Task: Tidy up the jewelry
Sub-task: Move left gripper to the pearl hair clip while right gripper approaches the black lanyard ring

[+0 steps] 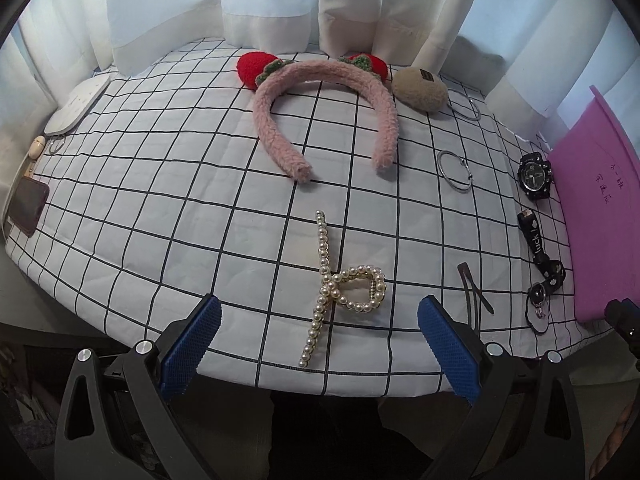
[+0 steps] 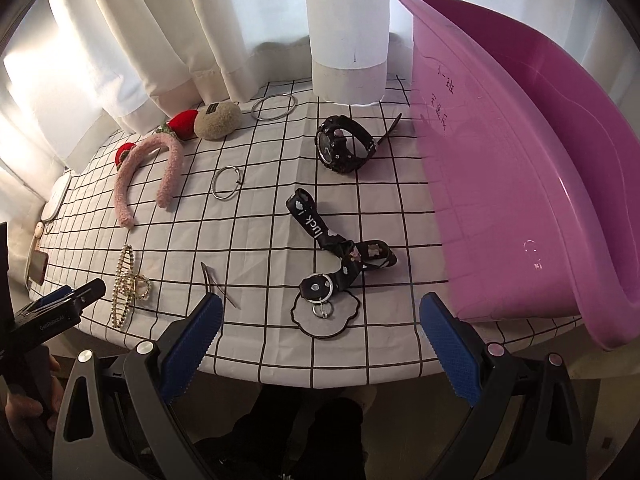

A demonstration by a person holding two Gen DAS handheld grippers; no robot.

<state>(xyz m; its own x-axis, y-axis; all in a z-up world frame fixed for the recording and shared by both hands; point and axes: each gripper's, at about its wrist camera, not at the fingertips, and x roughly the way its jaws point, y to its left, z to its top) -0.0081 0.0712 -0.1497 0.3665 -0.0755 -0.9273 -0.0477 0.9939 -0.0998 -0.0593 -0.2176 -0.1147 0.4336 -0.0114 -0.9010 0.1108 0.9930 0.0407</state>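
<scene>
The jewellery lay spread in a single layer over the white cloth with a black grid (image 1: pixel 168 216), each piece apart from its neighbours, which I judged was so either claw could reach one at a time.

Nearest my left gripper (image 1: pixel 319 320) sat one pearl-beaded claw hair clip (image 1: pixel 340 284), just beyond the open fingers and roughly centred between them. I read that as lined up for the first pick. The left gripper held nothing.

My right gripper (image 2: pixel 320 320) was likewise spread wide and empty, hovering at the near table edge over one black ribbon strap printed "luck" with a metal ring and a scalloped grey tag (image 2: pixel 332 268).

Farther out I counted:
- one black chunky wristwatch (image 2: pixel 342 148), lying on its side,
- two thin silver hoops, a plain ring bangle (image 2: pixel 274 107) at the far edge and a smaller clasped hoop (image 2: pixel 227 183) mid-table,
- one pink fuzzy headband with two red knitted strawberries (image 1: pixel 320 112), open ends facing me,
- one beige fleece pouch with a small dark label (image 1: pixel 419 90),
- one thin dark hair pin (image 1: pixel 474 294), lying flat.

One pink plastic tub with handwriting on its side (image 2: pixel 500 140) stood at the right, close to my right gripper, probably where the pieces should go. I could not see its whole floor.
</scene>
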